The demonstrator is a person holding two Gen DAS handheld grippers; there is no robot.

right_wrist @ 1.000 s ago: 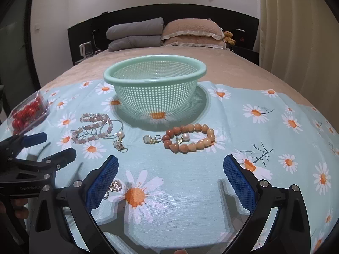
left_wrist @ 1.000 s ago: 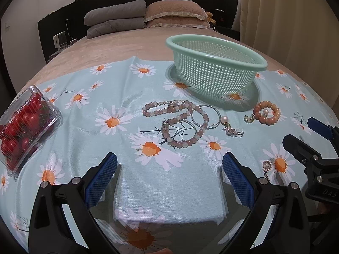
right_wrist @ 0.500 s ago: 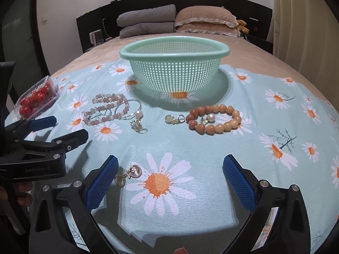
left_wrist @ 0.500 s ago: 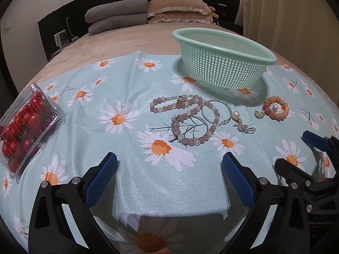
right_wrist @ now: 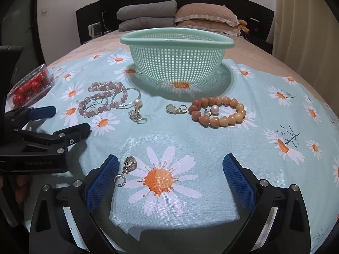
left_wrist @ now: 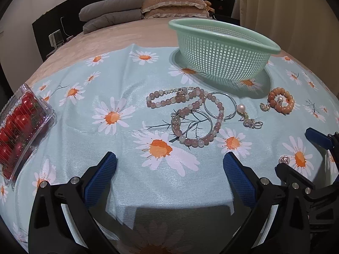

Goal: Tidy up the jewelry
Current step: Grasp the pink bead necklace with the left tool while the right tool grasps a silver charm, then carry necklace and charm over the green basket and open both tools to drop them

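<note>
1. While a bed (right_wrist: 250, 48) fills the room, a daisy cloth (right_wrist: 211, 148) covers its near part, with pillows (right_wrist: 205, 19) at the far end.
2. Far on the cloth stands a green basket (right_wrist: 177, 42), upright; its inside is hidden from both views.
3. At the far left lies a clear box of tomatoes (left_wrist: 19, 124), well apart from the jewelry.
4. Both grippers hang low over the near cloth: the left gripper (left_wrist: 169, 175) has its jaws wide with only cloth between; the right gripper (right_wrist: 169, 176) has just been closing a little but its jaws are wide apart, pads pressing nothing.
5. Pink bead strands (left_wrist: 190, 114) and silver hoops (left_wrist: 220, 105) lie tangled left of centre, near the basket.
6. An orange bracelet (right_wrist: 218, 112) lies right of them, a pearl (right_wrist: 214, 109) inside its ring.
7. A pearl earring (right_wrist: 136, 110) lies beside the hoops.
8. A gold clasp charm (right_wrist: 174, 109) sits just left of the bracelet.
9. A small round earring (right_wrist: 127, 169) lies just beside the right gripper's left pad; whether they touch I cannot tell.
</note>
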